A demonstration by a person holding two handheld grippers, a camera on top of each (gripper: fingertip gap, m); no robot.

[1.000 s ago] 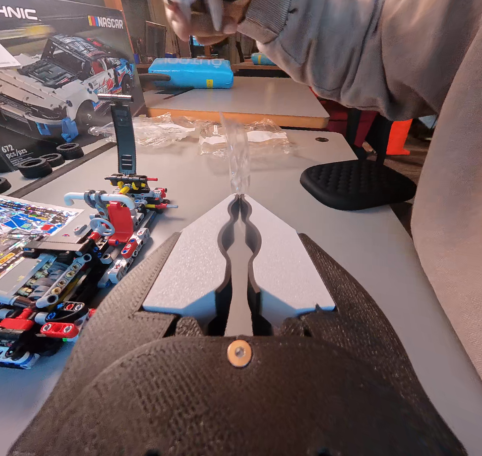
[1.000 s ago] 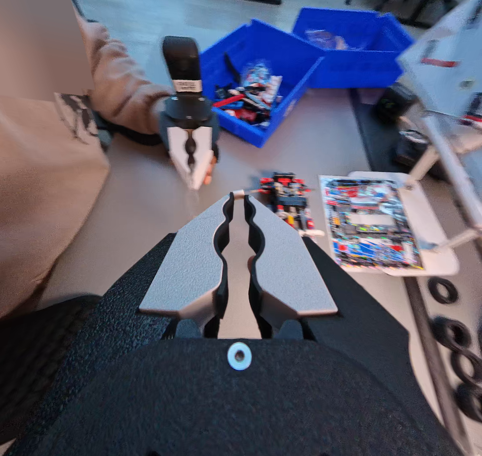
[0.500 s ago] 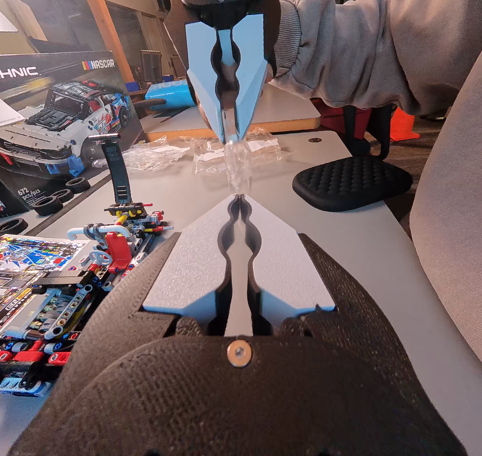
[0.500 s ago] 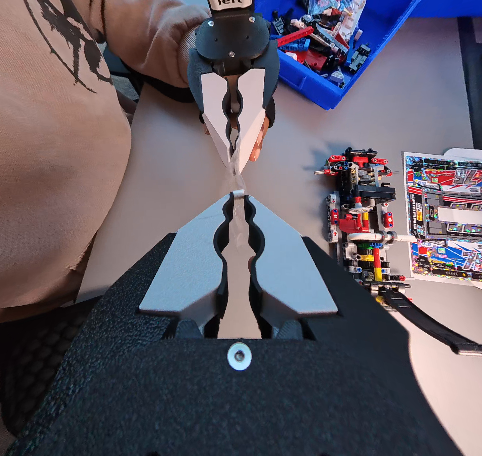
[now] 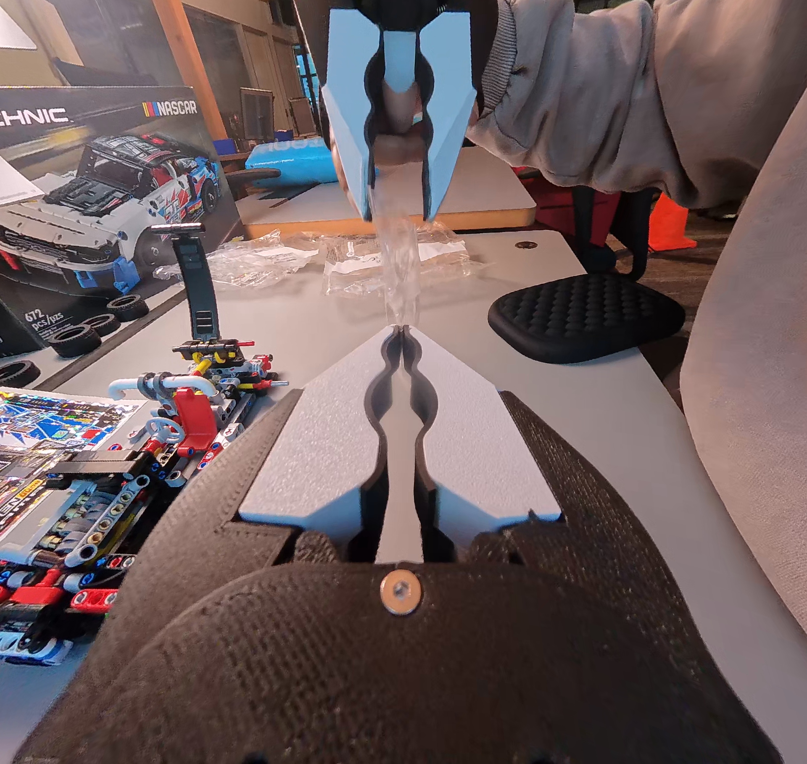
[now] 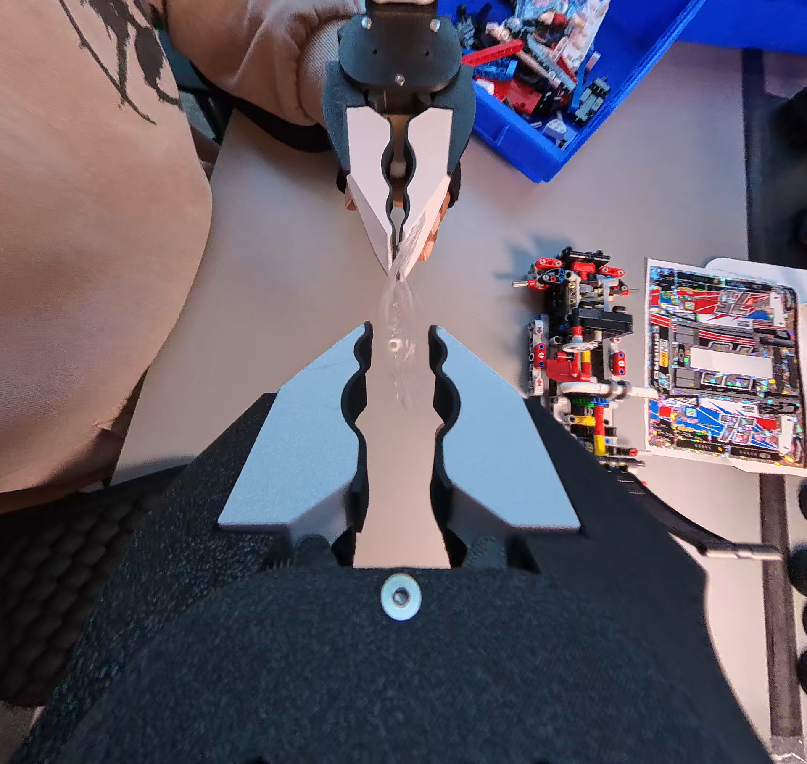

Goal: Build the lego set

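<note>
The step in hand appears to be opening a small clear plastic bag [image 5: 399, 271] of parts, held in the air above the grey surface [image 5: 546, 393]. The left gripper [image 5: 401, 328] has its fingers clenched on one end of the bag. The right gripper [image 6: 399, 328] has its fingers spread apart, with the other end of the bag, a small pale part visible inside, hanging loose between them. The partly built car chassis [image 6: 576, 359] lies on the surface to one side, just beside the sticker sheet [image 6: 725, 363]. The next move likely calls for the right fingers to close on the bag, then pull against the left grip.
</note>
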